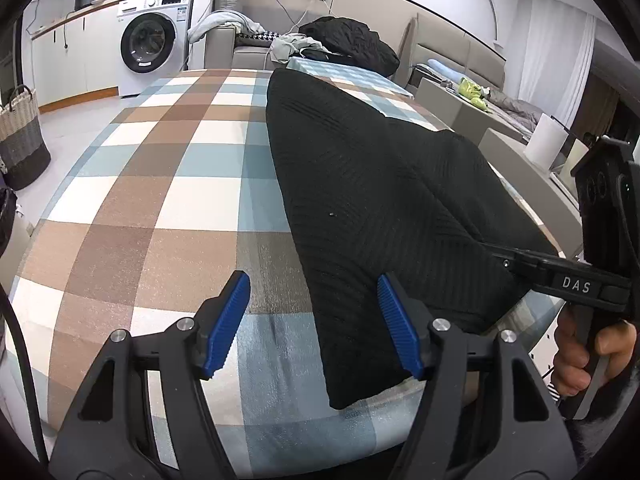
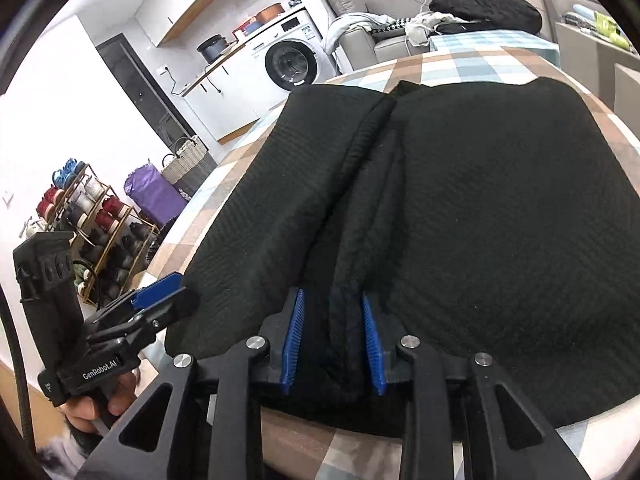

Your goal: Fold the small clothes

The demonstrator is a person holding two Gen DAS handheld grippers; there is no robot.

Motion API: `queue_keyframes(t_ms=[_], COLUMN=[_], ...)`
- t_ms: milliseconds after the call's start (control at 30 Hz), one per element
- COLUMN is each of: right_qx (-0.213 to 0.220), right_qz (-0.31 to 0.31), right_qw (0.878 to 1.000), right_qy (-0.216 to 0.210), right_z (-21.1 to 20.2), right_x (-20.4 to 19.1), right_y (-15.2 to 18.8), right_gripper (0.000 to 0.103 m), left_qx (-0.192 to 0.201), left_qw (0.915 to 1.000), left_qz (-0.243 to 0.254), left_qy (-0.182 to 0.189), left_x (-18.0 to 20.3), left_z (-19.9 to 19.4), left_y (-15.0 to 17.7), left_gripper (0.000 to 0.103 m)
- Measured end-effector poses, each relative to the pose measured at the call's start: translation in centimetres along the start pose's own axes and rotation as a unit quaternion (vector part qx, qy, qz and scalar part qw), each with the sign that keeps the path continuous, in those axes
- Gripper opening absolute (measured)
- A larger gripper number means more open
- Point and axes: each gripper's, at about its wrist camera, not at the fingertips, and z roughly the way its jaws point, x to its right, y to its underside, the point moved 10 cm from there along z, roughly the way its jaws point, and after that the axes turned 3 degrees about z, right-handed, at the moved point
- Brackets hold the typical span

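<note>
A black ribbed garment [image 1: 360,184] lies on the checked tablecloth [image 1: 168,184], reaching from the near edge toward the far end. My left gripper [image 1: 314,320] is open and empty, its right blue pad [image 1: 396,320] at the garment's near left edge. My right gripper [image 2: 332,336] has its blue pads on either side of a bunched fold of the garment [image 2: 460,208] at the near hem, and the fold fills the gap. The right gripper also shows at the right of the left wrist view [image 1: 500,258], fingers on the garment's edge.
A washing machine [image 1: 150,46] and a woven basket [image 1: 20,136] stand to the left. A sofa with a black coat [image 1: 348,40] lies beyond the table's far end. A rack of spools [image 2: 88,224] and a purple bag [image 2: 154,196] stand left.
</note>
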Motion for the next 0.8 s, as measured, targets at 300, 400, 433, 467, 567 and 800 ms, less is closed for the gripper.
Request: queue_keyframes(t_ms=[300,400,433,467,567,800], right_qx=[0.003,-0.004,-0.008,-0.011,-0.022,0.101], right_qz=[0.006,0.028,0.039,0.054,0.059,-0.028], right_qw=[1.000,1.000,0.999,0.998,0.998,0.994], right_qy=[0.005,0.003,-0.001,-0.001,0.004,-0.016], right_z=[1.0,2.1,2.5,3.0,4.5,-0.9], right_x=[0.3,0.6,0.7,1.0,1.0,-3.0], right_y=[-1.2,-2.2,-2.8,-3.5,-4.6,-8.3], right_gripper=[0.033,0.033,0.033,0.033,0.022,0.004], left_qx=[-0.003,-0.003,-0.003,-0.002,0.001,0.019], left_qw=[1.0000,1.0000,0.9999,0.9999,0.9998,0.9985], left_qz=[0.000,-0.007,-0.010,-0.012,-0.020,-0.051], left_qy=[0.002,0.005,0.005,0.006,0.006,0.010], left_x=[-0.1,-0.5,-0.6,-0.8,-1.2,-2.3], left_z=[0.1,0.3,0.3,0.3,0.2,-0.8], left_y=[0.2,0.1,0.1,0.1,-0.1,-0.8], left_gripper=[0.065,0.065,0.065,0.065,0.065,0.065])
